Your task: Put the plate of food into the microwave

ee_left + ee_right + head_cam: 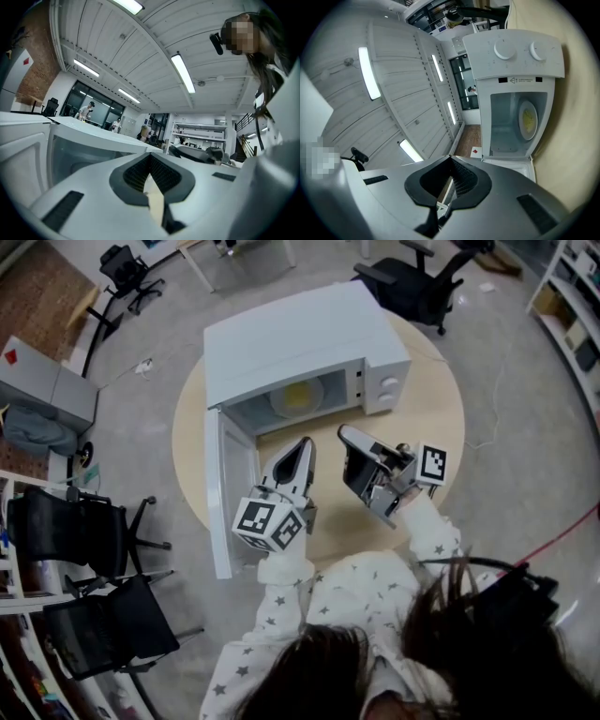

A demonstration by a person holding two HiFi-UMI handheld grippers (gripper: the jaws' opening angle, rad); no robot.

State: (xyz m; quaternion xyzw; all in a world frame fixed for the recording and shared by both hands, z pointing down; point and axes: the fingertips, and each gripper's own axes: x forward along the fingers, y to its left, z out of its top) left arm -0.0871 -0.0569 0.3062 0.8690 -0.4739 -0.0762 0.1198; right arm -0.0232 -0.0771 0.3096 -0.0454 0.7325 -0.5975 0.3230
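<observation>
A white microwave (300, 352) stands on the round wooden table (433, 423), its door (231, 488) swung open to the left. Inside it lies a white plate of yellow food (298, 397), which also shows in the right gripper view as the plate (528, 119) within the microwave (520, 61). Both grippers hover over the table in front of the opening, tilted up. My left gripper (305, 444) is shut with nothing in it, its jaws meeting at the left gripper (151, 157). My right gripper (345, 433) is shut and empty too, jaws together at the right gripper (451, 160).
Black office chairs stand around the table: one chair (414, 279) behind the microwave, two chairs (89, 526) at the left. Shelves (574, 306) line the right wall. A grey cabinet (42, 381) sits at the far left. The microwave side (70, 143) fills the left gripper view's left.
</observation>
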